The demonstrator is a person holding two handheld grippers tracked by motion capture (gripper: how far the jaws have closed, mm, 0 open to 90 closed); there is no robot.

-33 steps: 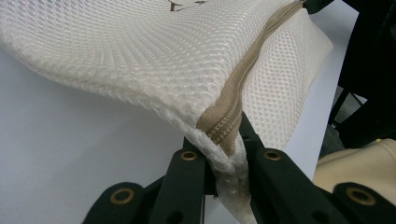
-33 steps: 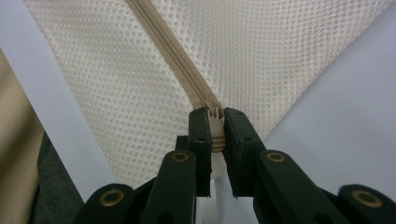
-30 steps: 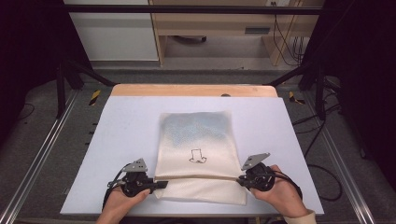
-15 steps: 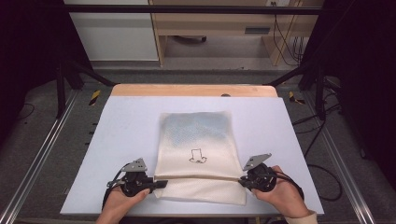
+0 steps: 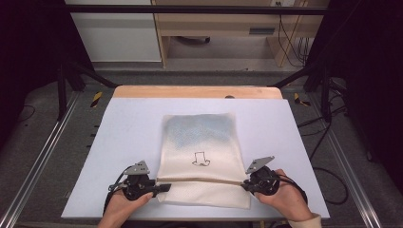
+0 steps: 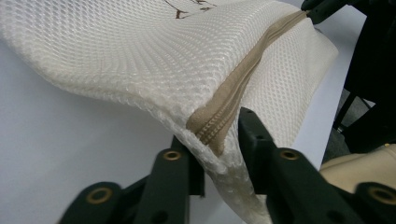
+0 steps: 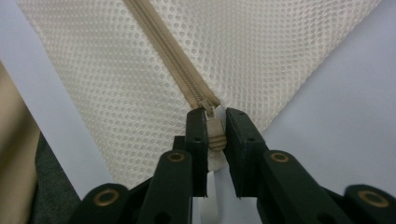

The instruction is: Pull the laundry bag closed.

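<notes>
1. The white mesh laundry bag (image 5: 199, 156) lies flat in the lower middle of the high view on the pale table (image 5: 119, 128). Its little hat drawing (image 5: 200, 159) sits about mid-bag.
2. A tan zipper (image 5: 204, 180) runs straight across the bag's near end, from one gripper to the other.
3. The left gripper (image 5: 159, 186) is at lower left, at the bag's left edge. Its jaws have just been opening. In the left gripper view the mesh and the zipper end (image 6: 212, 128) sit between the jaws, with a visible gap on the right-hand jaw's side, so it looks let go rather than pinched.
4. The right gripper (image 5: 244, 185) is at lower right, at the other end of the zipper. Its jaws have just been opening a touch too. In the right gripper view the zipper pull (image 7: 212, 123) is still right between them, and both pads look pressed against it.
5. Both hands rest at the bottom edge, either side of the bag.
</notes>
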